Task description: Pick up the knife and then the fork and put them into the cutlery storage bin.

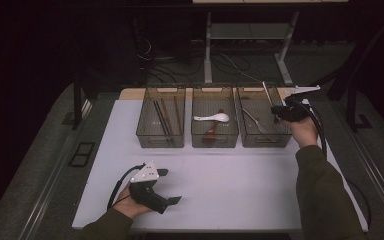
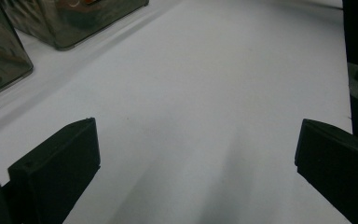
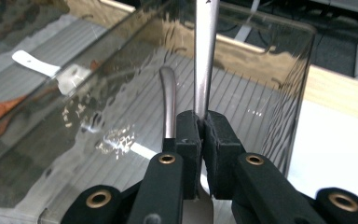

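Item 1: metal utensil (image 3: pixel 205 56), thin flat handle, clamped upright between the closed jaws of my right gripper (image 3: pixel 203 140) over the right bin (image 1: pixel 245 107) of 3. I judge it light, rigid and slick; the grip sits low on the handle, so it may pivot. Its working end is hidden. Item 2: left gripper (image 1: pixel 170 186), jaws wide apart, holding nothing, low over the white table (image 2: pixel 205 102).

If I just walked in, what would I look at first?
Probably the right gripper, shut on a shiny metal utensil and holding it over the right bin. Next, the white spoon glowing in the middle bin. The left gripper waits wide open over the white table.
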### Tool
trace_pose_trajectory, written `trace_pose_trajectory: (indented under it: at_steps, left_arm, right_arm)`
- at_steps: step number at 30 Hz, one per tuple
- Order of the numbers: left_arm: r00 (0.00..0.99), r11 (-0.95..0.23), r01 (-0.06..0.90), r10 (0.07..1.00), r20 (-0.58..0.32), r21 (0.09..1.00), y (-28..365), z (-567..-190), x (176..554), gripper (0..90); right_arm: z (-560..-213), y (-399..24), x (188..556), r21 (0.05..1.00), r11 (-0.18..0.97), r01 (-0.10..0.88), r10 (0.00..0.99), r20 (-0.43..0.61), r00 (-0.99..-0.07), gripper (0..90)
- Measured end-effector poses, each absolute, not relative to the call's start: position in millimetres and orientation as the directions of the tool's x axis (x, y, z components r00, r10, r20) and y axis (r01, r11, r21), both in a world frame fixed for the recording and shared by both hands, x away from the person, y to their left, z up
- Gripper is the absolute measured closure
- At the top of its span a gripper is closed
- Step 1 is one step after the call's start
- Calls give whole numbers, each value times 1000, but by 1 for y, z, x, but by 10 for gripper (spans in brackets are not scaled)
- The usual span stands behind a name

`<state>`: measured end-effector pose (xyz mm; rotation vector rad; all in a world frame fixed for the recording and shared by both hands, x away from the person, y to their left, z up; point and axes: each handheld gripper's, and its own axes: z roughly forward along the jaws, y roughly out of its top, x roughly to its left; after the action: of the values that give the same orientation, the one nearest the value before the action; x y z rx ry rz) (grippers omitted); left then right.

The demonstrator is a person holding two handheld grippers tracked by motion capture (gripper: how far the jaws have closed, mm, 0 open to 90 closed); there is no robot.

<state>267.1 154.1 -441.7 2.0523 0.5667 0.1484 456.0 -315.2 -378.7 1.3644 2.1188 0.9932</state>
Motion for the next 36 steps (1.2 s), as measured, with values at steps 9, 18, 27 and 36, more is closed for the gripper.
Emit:
trace_pose_trajectory:
  at_steps: [9, 18, 27, 36]
  left_arm:
    - [885, -427, 332, 450, -121, 841, 154, -441, 267, 0]
    - [885, -425, 334, 450, -123, 841, 154, -442, 267, 0]
    - [885, -425, 334, 449, -124, 841, 154, -442, 267, 0]
    - [884, -431, 337, 451, -123, 837, 154, -442, 267, 0]
  right_arm:
    - [-391, -310, 459, 700, 310, 643, 895, 12, -445, 842]
    - [-390, -312, 459, 692, 316, 649, 884, 33, -465, 737]
    - [-384, -318, 454, 727, 230, 647, 882, 125, -455, 545]
    - [-370, -323, 440, 764, 173, 621, 856, 196, -479, 358]
